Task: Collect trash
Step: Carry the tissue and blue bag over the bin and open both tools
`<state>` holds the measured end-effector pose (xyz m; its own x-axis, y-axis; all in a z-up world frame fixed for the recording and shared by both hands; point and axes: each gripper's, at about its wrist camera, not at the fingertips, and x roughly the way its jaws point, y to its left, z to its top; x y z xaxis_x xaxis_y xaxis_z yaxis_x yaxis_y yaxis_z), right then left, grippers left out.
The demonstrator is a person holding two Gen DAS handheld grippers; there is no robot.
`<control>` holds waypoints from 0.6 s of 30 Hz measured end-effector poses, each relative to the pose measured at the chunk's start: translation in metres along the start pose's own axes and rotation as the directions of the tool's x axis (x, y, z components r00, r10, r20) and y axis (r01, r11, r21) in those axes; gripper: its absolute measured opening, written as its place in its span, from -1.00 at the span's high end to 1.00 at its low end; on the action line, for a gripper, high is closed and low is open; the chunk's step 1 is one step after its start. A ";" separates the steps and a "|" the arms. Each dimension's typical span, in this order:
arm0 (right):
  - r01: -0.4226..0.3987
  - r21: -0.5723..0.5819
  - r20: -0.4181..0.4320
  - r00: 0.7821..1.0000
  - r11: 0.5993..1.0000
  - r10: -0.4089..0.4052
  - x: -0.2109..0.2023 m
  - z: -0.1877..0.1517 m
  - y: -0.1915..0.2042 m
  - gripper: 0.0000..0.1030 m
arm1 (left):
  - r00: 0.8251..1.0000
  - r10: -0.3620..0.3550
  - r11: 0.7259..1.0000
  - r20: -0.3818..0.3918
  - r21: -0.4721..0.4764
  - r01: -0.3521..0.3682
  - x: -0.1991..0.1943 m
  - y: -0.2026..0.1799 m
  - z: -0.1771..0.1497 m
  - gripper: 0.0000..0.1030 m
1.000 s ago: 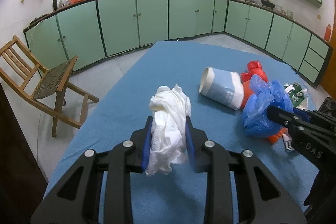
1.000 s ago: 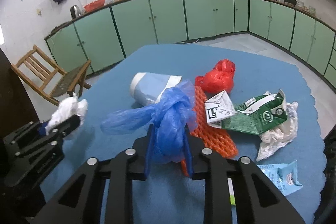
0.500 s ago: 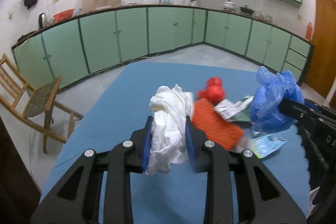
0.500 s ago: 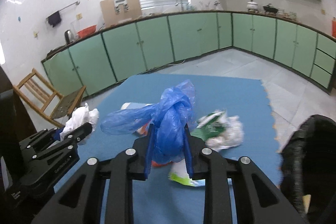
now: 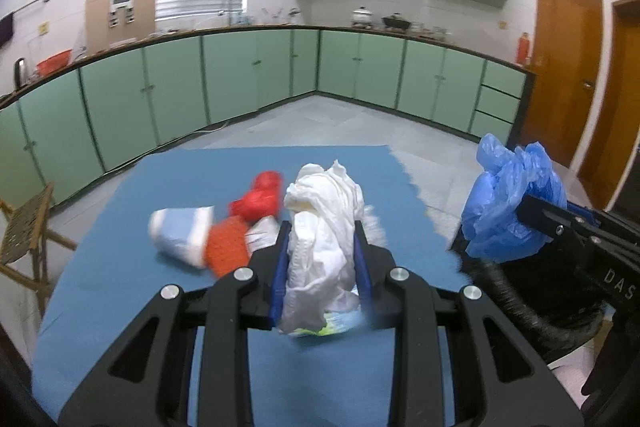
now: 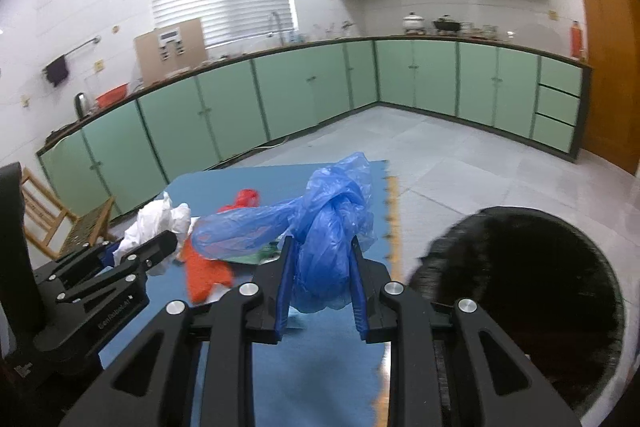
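Note:
My left gripper [image 5: 320, 243] is shut on a crumpled white tissue wad [image 5: 324, 223], held above the blue table mat [image 5: 120, 291]. My right gripper [image 6: 322, 259] is shut on a knotted blue plastic bag [image 6: 332, 227], which also shows at the right of the left wrist view [image 5: 508, 211]. A black-lined bin [image 6: 532, 291] gapes just right of the right gripper, off the mat's edge. On the mat lie a red plastic bag [image 5: 260, 197], an orange mesh net [image 5: 226, 251] and a pale blue and white cup on its side [image 5: 180, 237].
Green cabinets [image 5: 240, 83] run along the far walls, with grey tiled floor [image 6: 460, 163] between them and the table. A wooden chair [image 5: 24, 243] stands left of the table. A brown door [image 5: 564, 75] is at the right.
Both grippers swung right and rose with their loads. The black bin has come into the right wrist view and grown large; the trash pile has slid to the left.

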<state>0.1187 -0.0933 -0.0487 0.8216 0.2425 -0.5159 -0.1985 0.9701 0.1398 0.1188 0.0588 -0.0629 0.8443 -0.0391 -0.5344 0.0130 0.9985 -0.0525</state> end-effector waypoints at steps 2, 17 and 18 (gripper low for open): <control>0.030 0.013 0.009 1.000 0.999 -0.030 -0.007 0.000 -0.018 0.51 | 1.000 -0.025 1.000 0.009 0.012 0.025 0.003 -0.018 0.004 0.46; 0.235 0.124 -0.002 0.972 0.964 -0.236 -0.043 -0.017 -0.139 0.51 | 0.979 -0.203 0.973 0.012 0.119 0.200 0.032 -0.146 0.010 0.46; 0.247 0.129 -0.008 0.969 0.960 -0.248 -0.043 -0.020 -0.147 0.51 | 0.977 -0.213 0.970 0.007 0.124 0.210 0.035 -0.153 0.009 0.46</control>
<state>0.1017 -0.2457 -0.0635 0.8410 -0.0054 -0.5410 0.0810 0.9899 0.1161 0.1508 -0.0953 -0.0659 0.8260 -0.2503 -0.5051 0.2566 0.9648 -0.0584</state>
